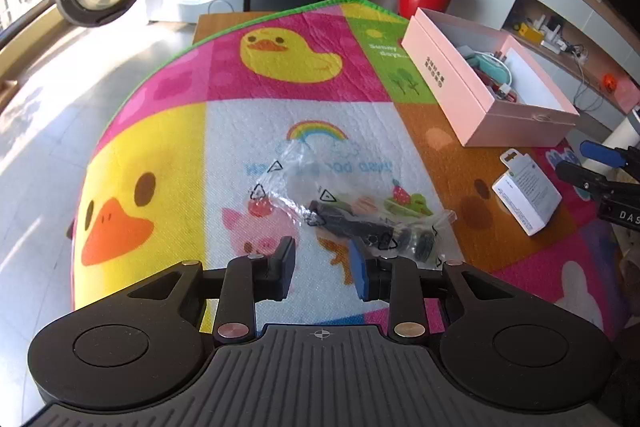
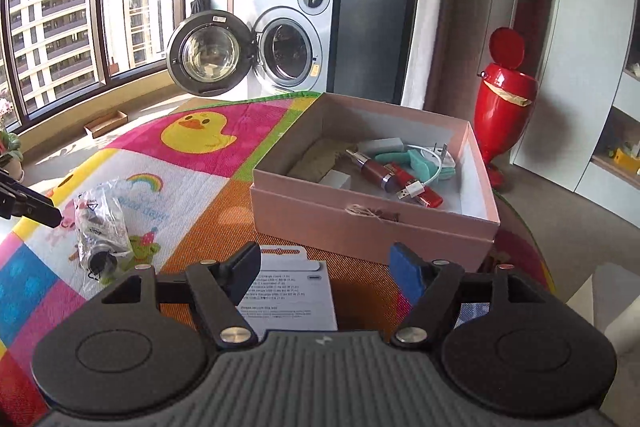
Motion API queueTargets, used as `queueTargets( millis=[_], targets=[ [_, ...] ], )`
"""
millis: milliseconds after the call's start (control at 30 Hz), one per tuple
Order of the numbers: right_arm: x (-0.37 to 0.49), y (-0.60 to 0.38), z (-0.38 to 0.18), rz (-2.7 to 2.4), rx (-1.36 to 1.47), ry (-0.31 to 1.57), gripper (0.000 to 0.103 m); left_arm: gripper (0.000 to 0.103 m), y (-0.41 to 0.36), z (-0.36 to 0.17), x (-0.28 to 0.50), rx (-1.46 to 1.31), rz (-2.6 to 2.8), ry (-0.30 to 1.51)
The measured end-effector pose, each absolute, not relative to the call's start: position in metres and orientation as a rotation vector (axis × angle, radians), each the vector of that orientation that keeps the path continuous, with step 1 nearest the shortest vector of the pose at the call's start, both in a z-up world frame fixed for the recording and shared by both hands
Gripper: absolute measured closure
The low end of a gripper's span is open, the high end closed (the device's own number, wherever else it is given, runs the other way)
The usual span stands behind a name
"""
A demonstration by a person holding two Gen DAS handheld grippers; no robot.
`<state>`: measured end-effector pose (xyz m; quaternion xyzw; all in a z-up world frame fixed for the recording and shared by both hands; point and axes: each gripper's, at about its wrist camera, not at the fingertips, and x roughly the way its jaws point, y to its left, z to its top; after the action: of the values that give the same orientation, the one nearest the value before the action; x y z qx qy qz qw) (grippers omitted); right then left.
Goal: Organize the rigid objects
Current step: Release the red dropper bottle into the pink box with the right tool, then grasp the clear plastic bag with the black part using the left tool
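A clear plastic bag with dark parts inside lies on the colourful mat, just ahead of my open left gripper; the bag's near end lies by the blue right finger. The bag also shows in the right wrist view. A small white box lies on the mat to the right. My right gripper is open and empty above that white box. An open pink box holds a charger, a cable, red sticks and other small items; it also shows in the left wrist view.
A washing machine with its door open stands beyond the mat. A red bin stands at the right. Shelves with small items line the right wall. The mat's edge drops off at the left.
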<state>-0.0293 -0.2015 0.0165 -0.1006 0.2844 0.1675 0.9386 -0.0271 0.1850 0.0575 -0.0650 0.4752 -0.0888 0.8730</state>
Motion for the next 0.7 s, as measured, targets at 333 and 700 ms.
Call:
queueTargets(
  millis=[333, 700],
  targets=[
    [-0.055, -0.205, 0.0, 0.31, -0.228, 0.568, 0.029, 0.071, 0.196, 0.028, 0.007, -0.506, -0.131, 1.006],
    [-0.059, -0.196, -0.015, 0.308, -0.23, 0.597, 0.025, 0.07, 0.104, 0.019, 0.029, -0.224, -0.358, 0.967]
  ],
)
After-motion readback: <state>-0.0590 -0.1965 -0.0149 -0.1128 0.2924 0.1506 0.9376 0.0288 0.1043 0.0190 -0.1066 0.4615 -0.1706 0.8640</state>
